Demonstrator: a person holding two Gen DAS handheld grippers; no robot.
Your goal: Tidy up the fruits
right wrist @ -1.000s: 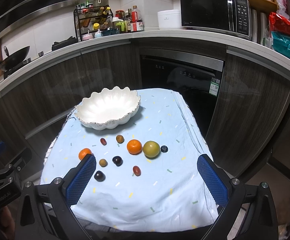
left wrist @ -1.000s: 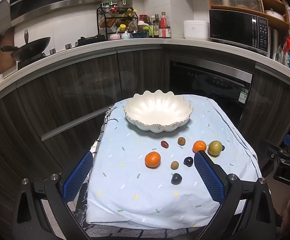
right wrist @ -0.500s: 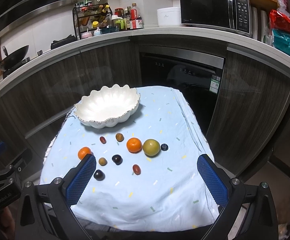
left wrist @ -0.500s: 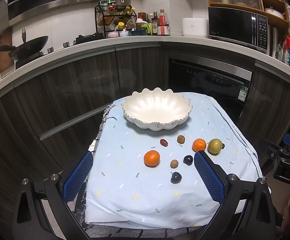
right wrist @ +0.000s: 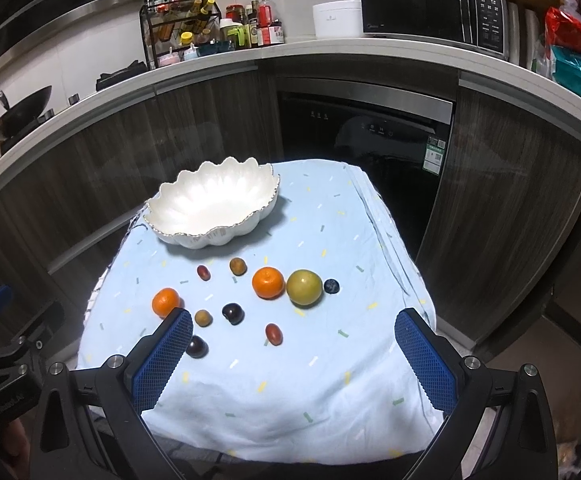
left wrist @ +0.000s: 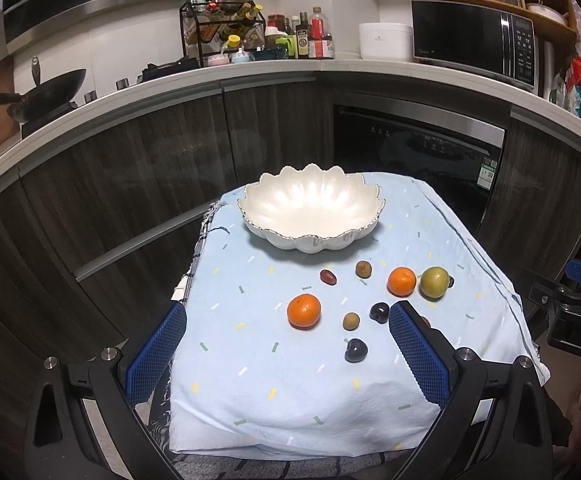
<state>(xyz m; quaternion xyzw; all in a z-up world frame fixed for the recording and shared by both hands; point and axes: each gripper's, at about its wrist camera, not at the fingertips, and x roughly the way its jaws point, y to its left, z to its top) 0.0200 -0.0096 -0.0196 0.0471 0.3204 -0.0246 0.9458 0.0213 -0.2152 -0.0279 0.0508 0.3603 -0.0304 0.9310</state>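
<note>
A white scalloped bowl (left wrist: pixel 310 212) (right wrist: pixel 214 204) stands empty at the far side of a small table under a light blue cloth (left wrist: pixel 274 368) (right wrist: pixel 322 360). In front of it lie two oranges (left wrist: pixel 304 311) (right wrist: pixel 268 282), a green-yellow fruit (left wrist: pixel 434 282) (right wrist: pixel 304 287), a blueberry (right wrist: pixel 331 286), and several small dark, red and olive fruits (left wrist: pixel 356 350) (right wrist: pixel 233 313). My left gripper (left wrist: pixel 286 344) hovers open over the cloth's near edge. My right gripper (right wrist: pixel 294 356) is open too, above the near right part, holding nothing.
Dark wood cabinets and a curved counter (left wrist: pixel 250 72) run behind the table, with a wok (left wrist: pixel 46 92), a spice rack (left wrist: pixel 222 36), a rice cooker (left wrist: pixel 384 40) and a microwave (left wrist: pixel 474 44). A built-in appliance (right wrist: pixel 362 148) sits beyond the table's far right.
Both views have shifted only slightly; the fruits and bowl sit a little nearer in the right wrist view. Nothing on the table has moved, and both grippers stay open.
</note>
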